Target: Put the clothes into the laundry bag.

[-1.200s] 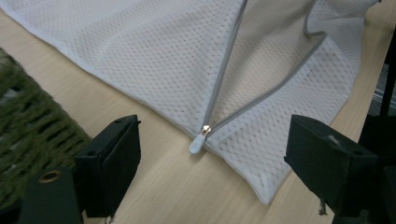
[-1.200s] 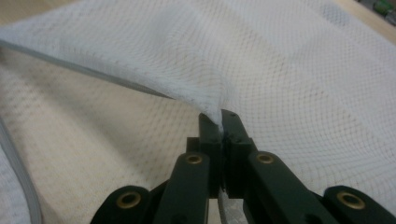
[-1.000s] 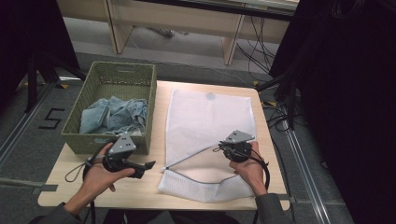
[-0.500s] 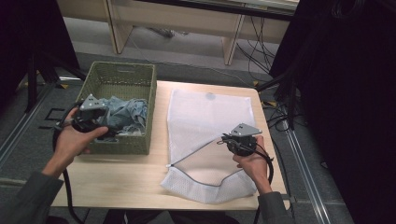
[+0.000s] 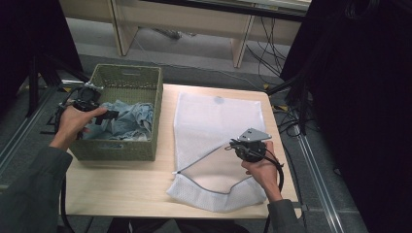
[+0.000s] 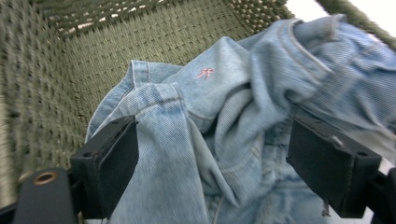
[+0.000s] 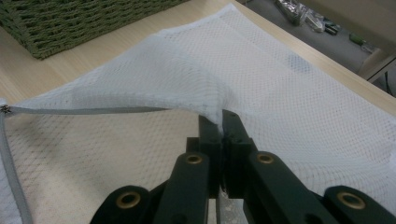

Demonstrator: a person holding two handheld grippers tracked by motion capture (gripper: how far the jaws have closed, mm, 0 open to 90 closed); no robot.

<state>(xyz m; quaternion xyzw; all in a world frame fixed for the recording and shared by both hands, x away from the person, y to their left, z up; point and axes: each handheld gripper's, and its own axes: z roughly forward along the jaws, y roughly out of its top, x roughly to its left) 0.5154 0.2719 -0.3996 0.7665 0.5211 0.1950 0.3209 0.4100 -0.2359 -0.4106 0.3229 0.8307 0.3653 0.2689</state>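
One mesh bag (image 5: 218, 141), one jeans (image 6: 224, 140)

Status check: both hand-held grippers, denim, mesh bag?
Right hand-held gripper shut on mesh bag, flap lifted. Left hand-held gripper open over denim in basket. Nothing blocking.

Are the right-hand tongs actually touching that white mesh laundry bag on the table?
Touching. The right gripper view shows the right tongs shut on the upper layer of the white mesh laundry bag, with the netting pinched between the two black jaws and lifted off the table.
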